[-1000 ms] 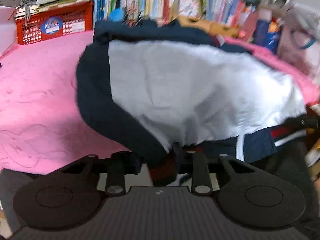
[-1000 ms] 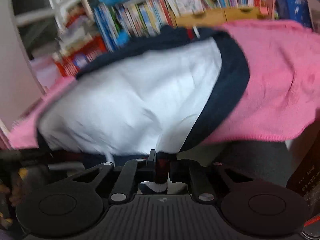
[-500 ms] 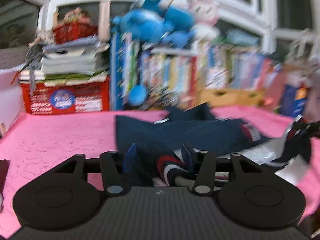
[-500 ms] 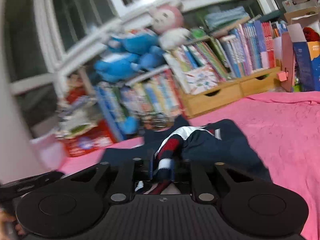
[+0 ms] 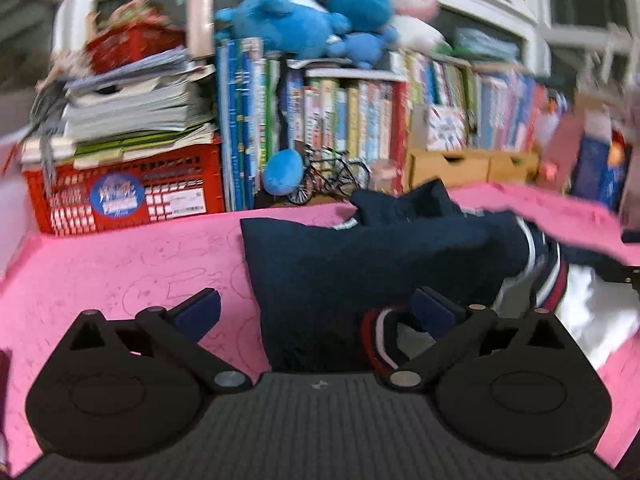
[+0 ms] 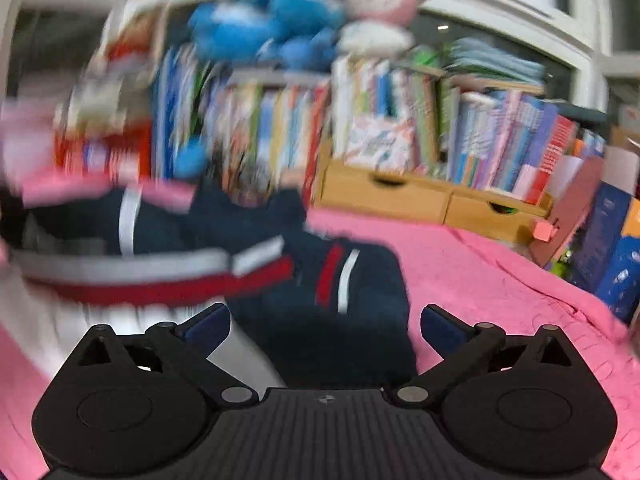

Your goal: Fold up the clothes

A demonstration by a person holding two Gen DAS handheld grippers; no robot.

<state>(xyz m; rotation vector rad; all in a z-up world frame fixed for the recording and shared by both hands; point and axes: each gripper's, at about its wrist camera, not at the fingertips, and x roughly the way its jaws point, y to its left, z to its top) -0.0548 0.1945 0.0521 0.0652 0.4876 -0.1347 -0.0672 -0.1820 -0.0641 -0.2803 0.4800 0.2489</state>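
A navy garment [image 5: 360, 264] with red and white stripes and a white lining lies folded over on the pink cloth [image 5: 120, 280]. My left gripper [image 5: 316, 312] is open, its fingers either side of the garment's near edge, where a striped cuff [image 5: 380, 332] lies by the right finger. In the right wrist view the same garment [image 6: 320, 312] lies ahead, its striped band [image 6: 160, 276] and white lining to the left. My right gripper [image 6: 324, 326] is open over its near edge. That view is blurred.
A red crate [image 5: 120, 196] with stacked papers stands at the back left. Rows of books [image 5: 340, 128] with blue and pink plush toys [image 5: 312, 12] on top line the back. Wooden drawers [image 6: 432, 200] and boxes [image 6: 612, 248] stand at the right.
Both grippers carried the garment's hem up and over, laid it down folded on the pink cloth, then opened and let go of it.
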